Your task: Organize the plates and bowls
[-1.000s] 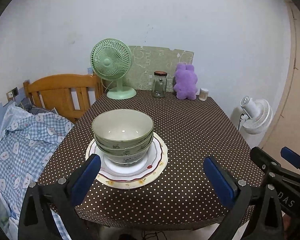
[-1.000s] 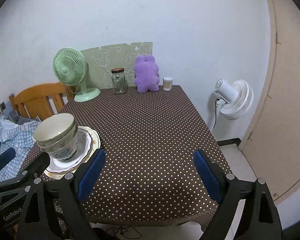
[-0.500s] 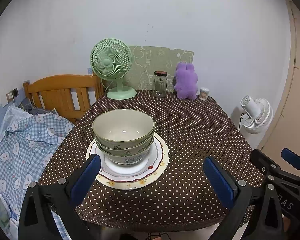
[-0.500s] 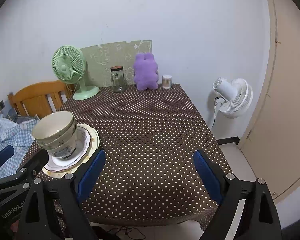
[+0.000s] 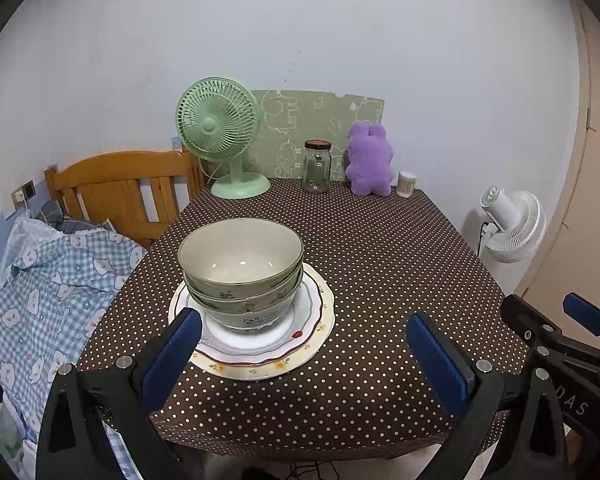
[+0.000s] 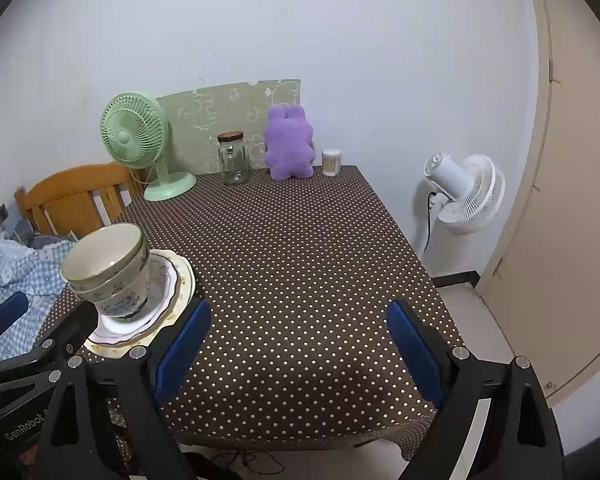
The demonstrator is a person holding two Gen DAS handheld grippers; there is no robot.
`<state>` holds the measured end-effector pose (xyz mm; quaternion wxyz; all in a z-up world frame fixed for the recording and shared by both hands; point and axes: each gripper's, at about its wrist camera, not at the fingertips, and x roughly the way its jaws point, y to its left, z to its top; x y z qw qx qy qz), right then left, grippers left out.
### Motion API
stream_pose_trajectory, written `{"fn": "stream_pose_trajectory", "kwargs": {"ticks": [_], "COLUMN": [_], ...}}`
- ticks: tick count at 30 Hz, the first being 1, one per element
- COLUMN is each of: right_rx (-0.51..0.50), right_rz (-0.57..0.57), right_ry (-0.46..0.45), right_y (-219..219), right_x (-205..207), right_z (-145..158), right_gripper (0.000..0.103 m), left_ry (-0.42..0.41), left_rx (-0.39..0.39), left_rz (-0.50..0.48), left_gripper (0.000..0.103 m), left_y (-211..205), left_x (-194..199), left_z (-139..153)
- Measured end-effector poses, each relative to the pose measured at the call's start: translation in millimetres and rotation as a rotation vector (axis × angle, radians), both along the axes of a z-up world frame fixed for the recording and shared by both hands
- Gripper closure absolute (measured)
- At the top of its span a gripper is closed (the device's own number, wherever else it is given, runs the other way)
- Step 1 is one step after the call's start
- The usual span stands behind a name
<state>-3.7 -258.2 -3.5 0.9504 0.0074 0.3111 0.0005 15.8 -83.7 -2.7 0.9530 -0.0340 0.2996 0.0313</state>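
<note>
Bowls [image 5: 240, 268] stacked on plates [image 5: 312, 332], "GenRobot" lettering on left gripper [image 6: 4, 344], jaws apart

Even indoor light, sharp, fisheye-warped edges, dark corners

A: The cloth [image 5: 380, 280] is dark brown with small white dots. The bowls [image 5: 242, 268]?

B: Pale green outside with small flower sprigs, cream inside. The plates [image 5: 312, 320] are white, one with a dark red line, the lowest cream with yellow flowers.

A: Far end?

B: Mint-green fan [image 5: 218, 124], purple plush [image 5: 370, 160], green patterned board [image 5: 300, 120]. On the left, a blue checked sheet [image 5: 40, 280]. The pads [image 5: 440, 360] are blue.
</note>
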Motion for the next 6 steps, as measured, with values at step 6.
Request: {"fn": "stream_pose_trajectory", "kwargs": {"ticks": [6], "right_rx": [0.002], "right_rz": [-0.001], "right_ry": [0.002], "right_y": [-3.7], "right_x": [0.2], "right_z": [-0.4], "right_gripper": [0.012], "left_ry": [-0.001], "left_rx": [0.002], "left_rz": [-0.001], "left_gripper": [0.0], "left_y": [-4.5], "left_x": [0.7], "left_z": [1.6]}}
